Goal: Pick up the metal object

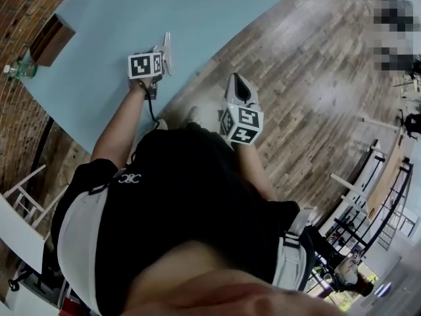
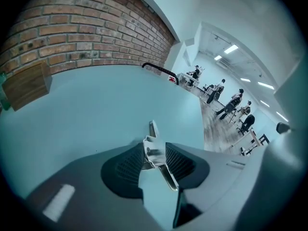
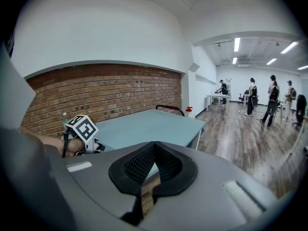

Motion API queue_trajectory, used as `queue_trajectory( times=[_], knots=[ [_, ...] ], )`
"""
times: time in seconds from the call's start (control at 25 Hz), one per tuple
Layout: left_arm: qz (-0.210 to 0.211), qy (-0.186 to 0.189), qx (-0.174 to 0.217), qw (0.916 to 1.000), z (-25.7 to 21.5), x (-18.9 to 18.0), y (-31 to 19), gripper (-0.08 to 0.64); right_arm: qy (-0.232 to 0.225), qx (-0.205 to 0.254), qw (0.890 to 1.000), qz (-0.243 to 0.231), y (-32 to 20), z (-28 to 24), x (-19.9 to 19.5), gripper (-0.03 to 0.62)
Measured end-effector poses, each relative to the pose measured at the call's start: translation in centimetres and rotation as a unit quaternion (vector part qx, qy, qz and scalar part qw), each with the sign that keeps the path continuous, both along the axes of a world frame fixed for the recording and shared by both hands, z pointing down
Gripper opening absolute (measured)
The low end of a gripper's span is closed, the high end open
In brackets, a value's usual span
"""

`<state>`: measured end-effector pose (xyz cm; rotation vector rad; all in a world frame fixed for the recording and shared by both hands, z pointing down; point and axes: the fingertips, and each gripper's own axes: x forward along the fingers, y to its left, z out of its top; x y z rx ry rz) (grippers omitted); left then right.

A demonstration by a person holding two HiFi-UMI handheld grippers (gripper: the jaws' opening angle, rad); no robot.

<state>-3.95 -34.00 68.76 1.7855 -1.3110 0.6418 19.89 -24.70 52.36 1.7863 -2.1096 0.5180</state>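
Much bare blue table [image 1: 197, 18] ahead, left gripper [image 2: 154, 145] jaws apart around shiny bent metal object [image 2: 155, 151], right gripper [image 3: 154, 143] jaws together, off table's edge.

Glossy metal object [image 2: 155, 153], matt table [image 2: 96, 110]

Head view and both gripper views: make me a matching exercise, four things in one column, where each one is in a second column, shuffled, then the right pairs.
Things
1. metal object
2. wooden box
3. right gripper
4. bottle

Places
A. over the wooden floor, off the table
B. between the fingers of the left gripper
C. on the table, against the brick wall
D. just beside the wooden box

Pairs: 1-B, 2-C, 3-A, 4-D
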Motion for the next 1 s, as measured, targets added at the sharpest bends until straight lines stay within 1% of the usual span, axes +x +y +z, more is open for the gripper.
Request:
queue_trajectory(
  times=[0.36,0.56,0.6,0.8,1.0],
  knots=[
    [-0.01,0.005,-0.017,0.9998,1.5,0.1,-1.4,0.144,0.01,-0.006,1.0,0.014,-0.5,0.0,1.6,0.014],
    [-0.014,0.009,-0.031,0.9994,2.3,0.3,-1.9,0.125,0.012,-0.011,1.0,0.017,-0.8,0.2,2.0,0.014],
    [-0.014,0.011,-0.035,0.9992,2.4,0.3,-1.9,0.115,0.012,-0.012,1.0,0.017,-0.8,0.3,2.0,0.014],
    [-0.011,0.023,-0.042,0.9988,2.5,0.7,-2.0,0.107,0.011,-0.014,1.0,0.019,-0.8,0.5,2.3,0.014],
    [-0.024,0.042,-0.046,0.9978,2.4,0.5,-2.2,0.095,0.01,-0.011,1.0,0.02,-1.1,0.4,2.4,0.014]
  ],
)
